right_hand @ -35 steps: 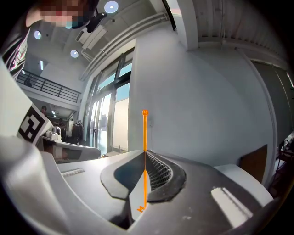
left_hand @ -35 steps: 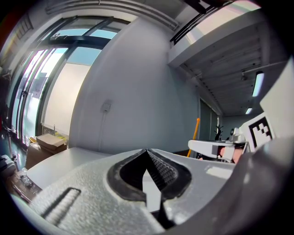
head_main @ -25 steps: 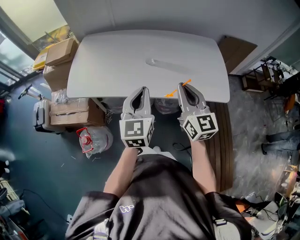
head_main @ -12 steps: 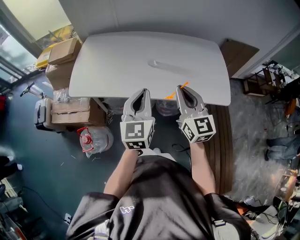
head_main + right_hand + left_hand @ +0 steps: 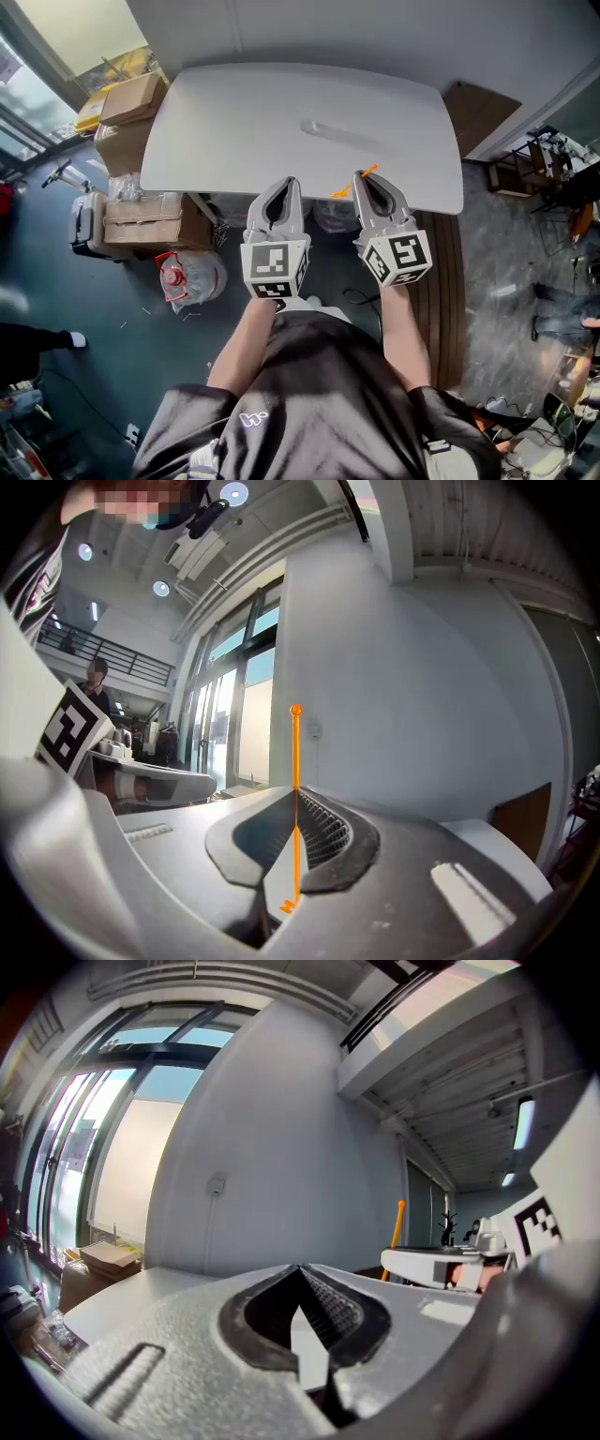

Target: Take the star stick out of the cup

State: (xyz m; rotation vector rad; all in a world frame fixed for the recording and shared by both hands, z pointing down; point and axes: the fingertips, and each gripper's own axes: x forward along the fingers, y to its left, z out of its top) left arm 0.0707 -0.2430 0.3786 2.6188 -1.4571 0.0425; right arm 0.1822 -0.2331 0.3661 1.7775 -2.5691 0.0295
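My right gripper point(image 5: 362, 176) is shut on a thin orange star stick point(image 5: 368, 171) at the front edge of the white table point(image 5: 234, 122). In the right gripper view the star stick point(image 5: 296, 761) stands upright between the closed jaws of the right gripper point(image 5: 293, 797), its round knob on top and its small star end low in the jaw throat. My left gripper point(image 5: 285, 181) hangs beside it, shut with nothing in it; its jaws meet in the left gripper view point(image 5: 301, 1269), where the stick point(image 5: 397, 1234) shows at the right. A pale elongated shape point(image 5: 323, 128) lies on the tabletop; no cup is clear.
Cardboard boxes point(image 5: 131, 98) are stacked left of the table, with a red-tied plastic bag point(image 5: 186, 277) on the floor below them. A wooden slatted panel point(image 5: 445, 281) lies at the right and a brown board point(image 5: 476, 105) leans behind the table. A person's leg point(image 5: 37, 342) shows at lower left.
The right gripper with the stick has shifted slightly left and nearer to me. A person has stepped into view at the lower left. The left gripper has stayed put.
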